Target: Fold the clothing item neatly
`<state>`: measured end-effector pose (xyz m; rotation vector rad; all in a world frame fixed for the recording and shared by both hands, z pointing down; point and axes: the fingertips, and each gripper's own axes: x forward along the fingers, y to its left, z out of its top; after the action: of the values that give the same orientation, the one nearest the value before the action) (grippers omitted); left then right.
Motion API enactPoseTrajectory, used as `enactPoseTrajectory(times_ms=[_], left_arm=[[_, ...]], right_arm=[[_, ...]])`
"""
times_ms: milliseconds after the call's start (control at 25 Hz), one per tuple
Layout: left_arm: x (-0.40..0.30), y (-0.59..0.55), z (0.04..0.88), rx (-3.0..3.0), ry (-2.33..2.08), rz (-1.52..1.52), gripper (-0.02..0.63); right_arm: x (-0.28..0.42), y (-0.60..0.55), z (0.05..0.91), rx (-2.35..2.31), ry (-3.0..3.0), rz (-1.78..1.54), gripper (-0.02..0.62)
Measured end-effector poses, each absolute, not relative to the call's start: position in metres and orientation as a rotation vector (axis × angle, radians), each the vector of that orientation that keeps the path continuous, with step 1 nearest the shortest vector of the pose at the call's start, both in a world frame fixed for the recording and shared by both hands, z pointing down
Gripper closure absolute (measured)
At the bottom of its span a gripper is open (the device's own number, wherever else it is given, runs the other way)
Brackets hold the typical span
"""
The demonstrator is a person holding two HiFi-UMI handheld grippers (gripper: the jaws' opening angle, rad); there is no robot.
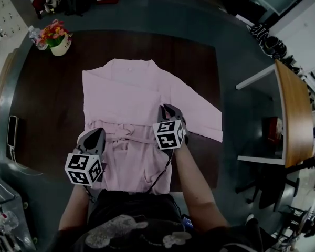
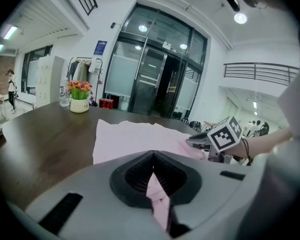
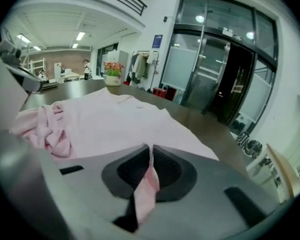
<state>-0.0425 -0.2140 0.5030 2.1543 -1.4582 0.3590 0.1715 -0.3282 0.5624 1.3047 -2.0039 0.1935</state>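
A pink garment [image 1: 131, 101] with a knotted waist tie [image 1: 123, 135] lies spread on the dark brown table [image 1: 47, 98], collar at the far side. One sleeve [image 1: 205, 114] reaches out to the right. My left gripper [image 1: 97, 132] is shut on pink cloth at the garment's left side near the tie; a strip of fabric [image 2: 157, 199] hangs between its jaws [image 2: 151, 156]. My right gripper [image 1: 168, 108] is shut on a fold of the cloth at the right side of the body; pink fabric [image 3: 146, 191] is pinched between its jaws [image 3: 150, 149]. The bunched tie [image 3: 47, 131] shows at the left in the right gripper view.
A pot of flowers [image 1: 56, 35] and a water bottle [image 1: 33, 34] stand at the table's far left corner. A phone [image 1: 12, 131] with a cable lies at the left edge. A wooden desk [image 1: 296, 114] stands to the right, across the grey floor.
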Motion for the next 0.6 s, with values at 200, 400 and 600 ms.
enactPoseTrajectory(times_ms=[200, 400, 600], left_arm=[[-0.041, -0.216, 0.502, 2.154, -1.447, 0.35, 0.597], [-0.039, -0.216, 0.502, 2.159, -1.439, 0.361, 0.597], [-0.023, -0.217, 0.502, 2.192, -1.412, 0.38, 0.597]], right_arm=[[0.227, -0.343, 0.562, 1.469, -1.926, 0.289, 0.578], [0.269, -0.33, 0.575, 1.574, -1.865, 0.409, 0.546], [0.317, -0.307, 0.56, 1.785, -1.823, 0.434, 0.548]])
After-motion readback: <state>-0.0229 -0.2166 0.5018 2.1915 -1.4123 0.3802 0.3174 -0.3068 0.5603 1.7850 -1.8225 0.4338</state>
